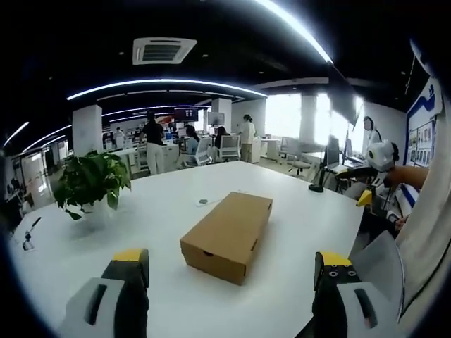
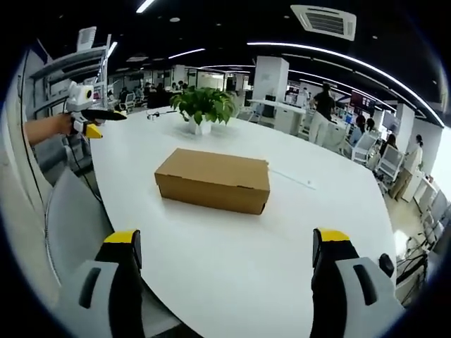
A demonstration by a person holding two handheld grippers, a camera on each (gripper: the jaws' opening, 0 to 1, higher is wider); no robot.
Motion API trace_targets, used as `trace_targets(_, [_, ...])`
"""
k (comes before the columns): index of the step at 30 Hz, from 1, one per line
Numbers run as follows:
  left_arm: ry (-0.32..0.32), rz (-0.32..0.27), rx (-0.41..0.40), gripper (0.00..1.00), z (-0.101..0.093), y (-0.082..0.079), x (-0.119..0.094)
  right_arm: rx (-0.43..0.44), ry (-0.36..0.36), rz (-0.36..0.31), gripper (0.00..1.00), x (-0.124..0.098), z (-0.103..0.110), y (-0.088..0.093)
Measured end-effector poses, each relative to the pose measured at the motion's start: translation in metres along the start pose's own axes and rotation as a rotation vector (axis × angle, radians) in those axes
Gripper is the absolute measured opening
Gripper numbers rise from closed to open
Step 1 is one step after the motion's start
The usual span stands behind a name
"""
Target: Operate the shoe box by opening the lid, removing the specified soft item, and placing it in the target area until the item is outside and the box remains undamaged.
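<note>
Left gripper view: left gripper (image 1: 232,271) jaws wide apart, holding nothing. Shoe box (image 1: 228,235) ahead on white table (image 1: 155,204), lid closed, potted plant (image 1: 90,182) well left of it.

Right gripper view: right gripper (image 2: 229,250) jaws spread, empty. Shoe box (image 2: 213,179) mid-table, closed; plant (image 2: 203,105) beyond it.

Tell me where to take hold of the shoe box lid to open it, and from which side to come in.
Grip the lid's lower edge on a long side of the shoe box, coming in level from the near side facing the right gripper. The lid is closed and flat on top, so only its side skirt offers a lip to pinch. Both grippers are open and clear of it; the left gripper could probably steady the short end.
</note>
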State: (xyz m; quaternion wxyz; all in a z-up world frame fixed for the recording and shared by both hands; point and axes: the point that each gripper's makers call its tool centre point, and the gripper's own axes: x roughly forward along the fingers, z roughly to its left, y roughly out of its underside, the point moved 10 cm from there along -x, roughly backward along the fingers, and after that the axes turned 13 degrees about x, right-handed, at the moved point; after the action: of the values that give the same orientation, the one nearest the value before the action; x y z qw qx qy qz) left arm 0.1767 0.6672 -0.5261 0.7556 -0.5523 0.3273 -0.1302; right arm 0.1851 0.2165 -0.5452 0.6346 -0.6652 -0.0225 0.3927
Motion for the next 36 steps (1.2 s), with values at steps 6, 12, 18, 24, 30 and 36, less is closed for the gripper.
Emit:
trace_targets(6, [0.018, 0.016, 0.008, 1.0, 0.001, -0.004, -0.003, 0.009, -0.005, 0.001, 0.96, 0.0, 0.005, -0.001])
trace_targets(12, [0.017, 0.03, 0.031, 1.0, 0.001, -0.001, -0.001, 0.021, -0.018, -0.017, 0.96, -0.001, 0.006, 0.003])
trace_targets(18, [0.016, 0.03, -0.008, 1.0, -0.003, 0.001, -0.002, 0.032, -0.011, -0.025, 0.96, -0.006, 0.006, 0.001])
trace_targets(24, [-0.01, 0.032, -0.027, 1.0, 0.002, 0.001, -0.006, 0.051, -0.026, -0.033, 0.96, -0.005, 0.003, -0.001])
trace_targets(30, [-0.017, 0.052, -0.037, 1.0, 0.004, 0.001, 0.001, 0.034, -0.016, -0.03, 0.96, -0.008, -0.004, -0.002])
trace_targets(36, [-0.021, 0.06, -0.048, 1.0, 0.001, 0.005, 0.001, 0.026, -0.037, -0.012, 0.96, -0.002, -0.004, -0.001])
